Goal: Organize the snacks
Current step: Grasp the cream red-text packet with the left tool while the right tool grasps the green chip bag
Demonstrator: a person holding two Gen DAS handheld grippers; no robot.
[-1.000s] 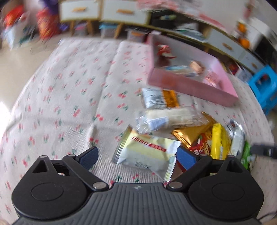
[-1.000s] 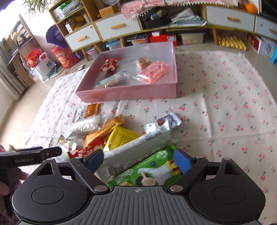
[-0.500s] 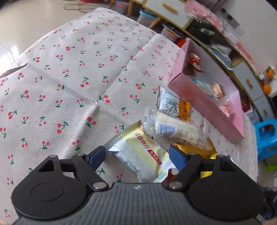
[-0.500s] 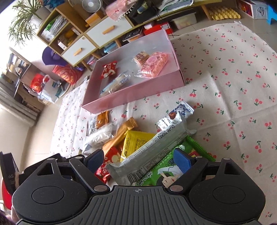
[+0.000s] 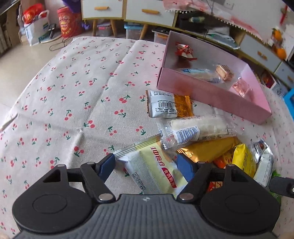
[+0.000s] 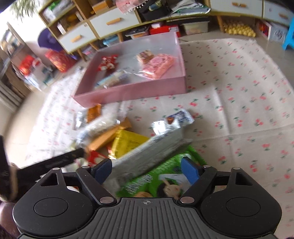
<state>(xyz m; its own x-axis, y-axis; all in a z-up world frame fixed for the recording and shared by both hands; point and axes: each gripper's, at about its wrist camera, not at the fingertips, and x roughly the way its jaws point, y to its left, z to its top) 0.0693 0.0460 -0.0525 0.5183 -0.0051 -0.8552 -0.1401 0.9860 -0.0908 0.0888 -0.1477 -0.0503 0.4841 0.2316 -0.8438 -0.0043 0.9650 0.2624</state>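
Observation:
A pale yellow snack packet (image 5: pixel 156 169) lies on the cherry-print cloth (image 5: pixel 73 92), between the fingers of my left gripper (image 5: pixel 147 163). Its jaws are closing and the pads stand at the packet's two edges without clearly pressing. My right gripper (image 6: pixel 147 168) hovers over a long silver packet (image 6: pixel 152 152) and a green packet (image 6: pixel 156 182), jaws closing, nothing gripped. Beyond the pile sits the pink box (image 5: pixel 211 95) (image 6: pixel 132 92) with several snacks inside. A white-and-orange packet (image 5: pixel 165 106), a clear rice bar (image 5: pixel 198 128), a gold packet (image 5: pixel 205 149) and a yellow packet (image 5: pixel 242 160) lie loose.
The cloth is bare left of the pile and to the right (image 6: pixel 238 92) in the right wrist view. Low cabinets (image 5: pixel 128 11) with drawers line the back. Bags (image 5: pixel 36 27) stand on the floor at left, a blue stool (image 6: pixel 289 36) at right. The left gripper's side (image 6: pixel 55 161) shows blurred.
The left gripper's jaws have narrowed around the pale yellow packet and its view has swung back toward the cabinets. The right jaws have narrowed a little over the silver and green packets.

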